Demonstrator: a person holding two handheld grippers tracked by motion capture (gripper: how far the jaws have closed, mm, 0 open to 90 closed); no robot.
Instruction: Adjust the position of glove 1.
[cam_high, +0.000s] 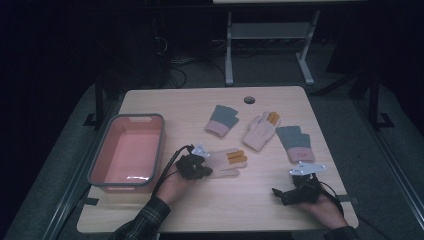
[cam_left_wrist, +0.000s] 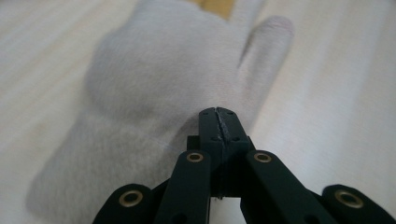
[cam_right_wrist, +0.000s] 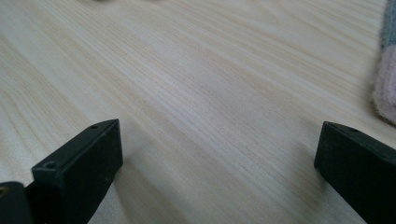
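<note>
Wooden table, dim room. Left gripper clenched on cream glove's cuff near pink bin; bin empty, three gloves remain mid-table. Right gripper released, near front edge.

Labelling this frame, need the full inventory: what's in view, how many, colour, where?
cream gloves with orange fingers: 2; one near centre, its cuff pinched in the left hand-held gripper; one beyond it, mid-table.
grey gloves with pink cuffs: 2; one far centre, one right.
bin: 1, pink inside with grey rim, left side of table.
table: 1, light wood.
table frame: 1, grey, on the floor behind.
left hand-held gripper: black, shut on the glove cuff.
right hand-held gripper: black, open, over bare wood at near right.
</note>
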